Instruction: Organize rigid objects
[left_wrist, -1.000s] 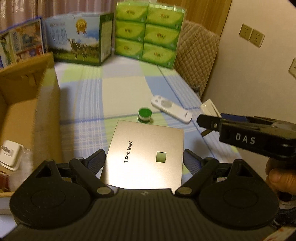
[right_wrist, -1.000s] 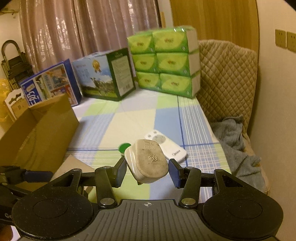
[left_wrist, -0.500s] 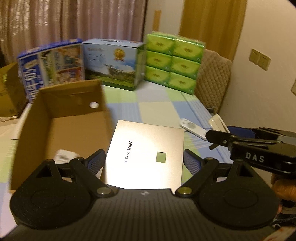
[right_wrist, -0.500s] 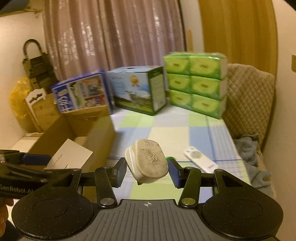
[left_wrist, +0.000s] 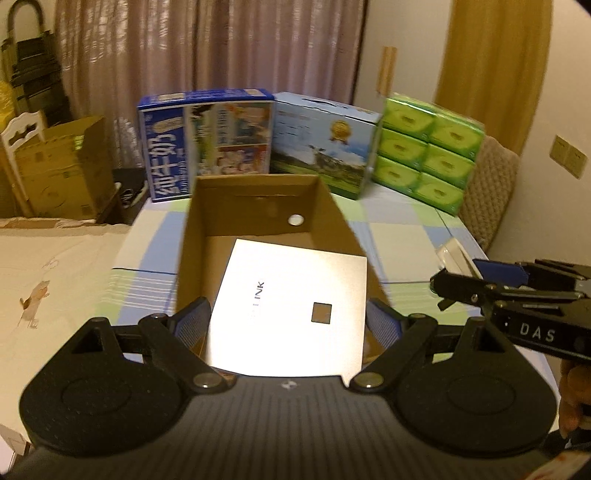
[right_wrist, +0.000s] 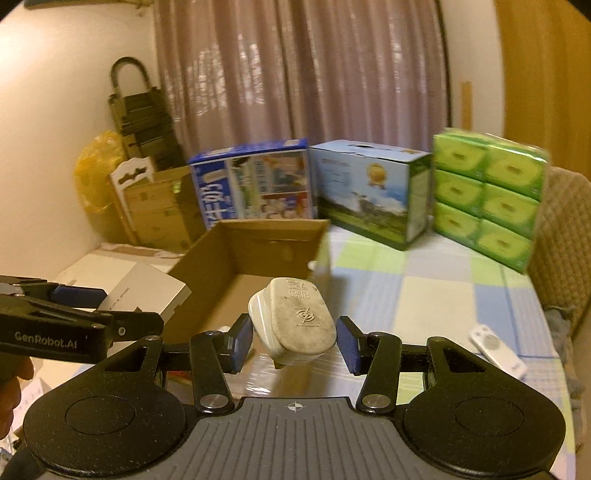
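My left gripper (left_wrist: 288, 321) is shut on a flat silver TP-LINK box (left_wrist: 291, 306) and holds it over the open cardboard box (left_wrist: 258, 206). In the right wrist view the left gripper (right_wrist: 74, 325) shows at the left with the silver box (right_wrist: 147, 291). My right gripper (right_wrist: 295, 341) is shut on a white fused plug (right_wrist: 295, 321), held above the near end of the cardboard box (right_wrist: 255, 251). The right gripper (left_wrist: 517, 299) shows at the right of the left wrist view. A white remote (right_wrist: 496, 349) lies on the checked tablecloth.
A blue milk carton box (left_wrist: 207, 144), a blue-green box (left_wrist: 325, 147) and stacked green tissue packs (left_wrist: 428, 151) stand at the table's back. A quilted chair (left_wrist: 487, 192) is at the right. More cardboard boxes (left_wrist: 62, 170) stand at the left.
Both grippers swung left with their loads. The silver box went from above the tablecloth to over the cardboard box. The plug now hangs at the box's near end.
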